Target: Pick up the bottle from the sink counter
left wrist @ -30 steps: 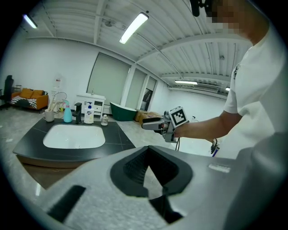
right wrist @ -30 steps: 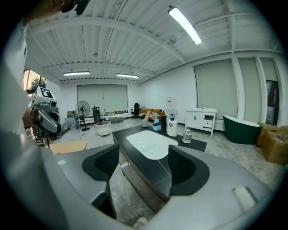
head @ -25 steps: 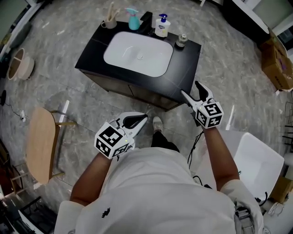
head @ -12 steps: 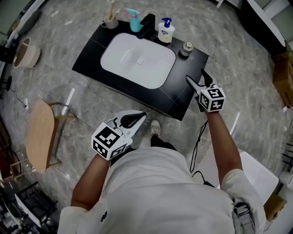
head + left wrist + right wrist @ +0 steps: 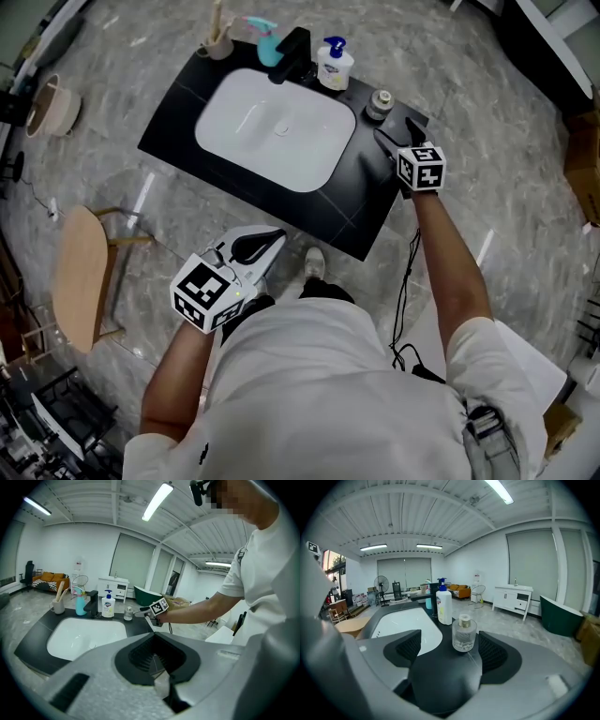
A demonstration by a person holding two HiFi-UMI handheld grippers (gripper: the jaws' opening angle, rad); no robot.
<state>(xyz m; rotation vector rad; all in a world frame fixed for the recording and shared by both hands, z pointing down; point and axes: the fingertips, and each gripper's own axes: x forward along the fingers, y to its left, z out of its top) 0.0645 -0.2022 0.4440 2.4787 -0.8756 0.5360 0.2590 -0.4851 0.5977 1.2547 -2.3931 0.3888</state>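
Black sink desk [image 5: 356,216] holds the small glass bottle [image 5: 379,101] near its right edge. My right claw [image 5: 392,127], jaws just opened wider with nothing between, aims to straddle it. The left claw [image 5: 272,246] hangs closed, spare.

R hand-held gripper [image 5: 451,649] jaws just opened wider; bottle [image 5: 464,637] upright btwn, untouched.

A wooden chair [image 5: 80,281] stands on grey marble floor [image 5: 487,112].
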